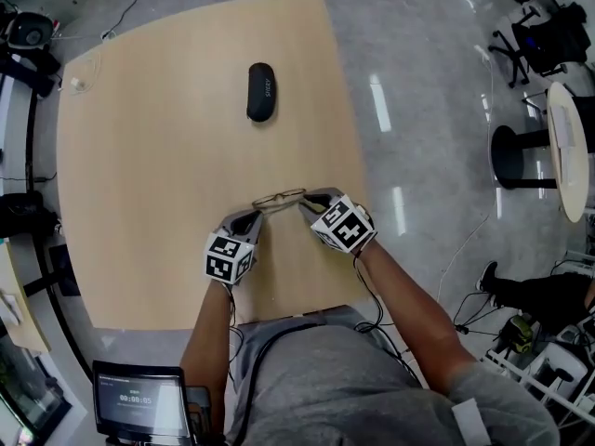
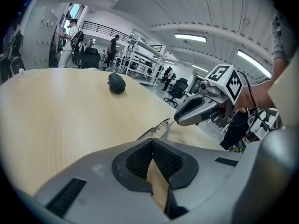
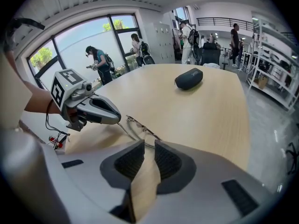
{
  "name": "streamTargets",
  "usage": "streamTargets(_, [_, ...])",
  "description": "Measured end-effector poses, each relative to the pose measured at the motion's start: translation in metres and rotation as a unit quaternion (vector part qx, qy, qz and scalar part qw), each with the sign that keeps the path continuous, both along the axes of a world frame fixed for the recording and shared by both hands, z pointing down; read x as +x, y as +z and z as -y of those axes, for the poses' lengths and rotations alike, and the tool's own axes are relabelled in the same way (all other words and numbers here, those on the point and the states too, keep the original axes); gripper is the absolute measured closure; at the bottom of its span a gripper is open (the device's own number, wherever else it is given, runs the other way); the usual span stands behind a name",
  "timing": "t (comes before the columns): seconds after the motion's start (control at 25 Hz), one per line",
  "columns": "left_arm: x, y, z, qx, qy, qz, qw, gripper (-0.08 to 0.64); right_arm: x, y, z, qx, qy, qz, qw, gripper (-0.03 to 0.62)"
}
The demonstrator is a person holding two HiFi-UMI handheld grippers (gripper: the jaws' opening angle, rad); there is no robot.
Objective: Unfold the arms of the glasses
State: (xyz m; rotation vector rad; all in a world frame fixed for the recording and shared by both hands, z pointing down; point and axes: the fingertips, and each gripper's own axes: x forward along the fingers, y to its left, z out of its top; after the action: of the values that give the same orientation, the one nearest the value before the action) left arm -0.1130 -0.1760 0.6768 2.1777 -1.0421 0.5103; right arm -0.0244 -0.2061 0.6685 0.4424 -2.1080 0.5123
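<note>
Head view looks steeply down; both gripper views face each other across the glasses (image 1: 279,197).

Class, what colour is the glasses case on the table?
The glasses case is black; right gripper view.

Thin wire-rimmed glasses (image 1: 279,198) near table (image 1: 139,156) edge

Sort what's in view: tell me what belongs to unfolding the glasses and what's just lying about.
In the job:
- glasses, on the table between the gripper tips
- left gripper, shut on one end of them
- right gripper, jaws apart at the other end

Lying about:
- black case, farther up the table
- screen, beside the person
</note>
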Motion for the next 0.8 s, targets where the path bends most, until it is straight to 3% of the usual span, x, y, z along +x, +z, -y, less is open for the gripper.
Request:
streamTargets(0.52, [0.016, 0.001, -0.004, -0.006, 0.007, -0.015, 0.9998, 0.554, 0.004, 0.015, -0.012, -0.015, -0.017, -0.029, 0.999, 0.525])
streamTargets(0.8, [0.017, 0.001, -0.006, -0.002, 0.006, -0.021, 0.9998, 0.554, 0.009, 0.011, 0.007, 0.028, -0.015, -0.042, 0.999, 0.506])
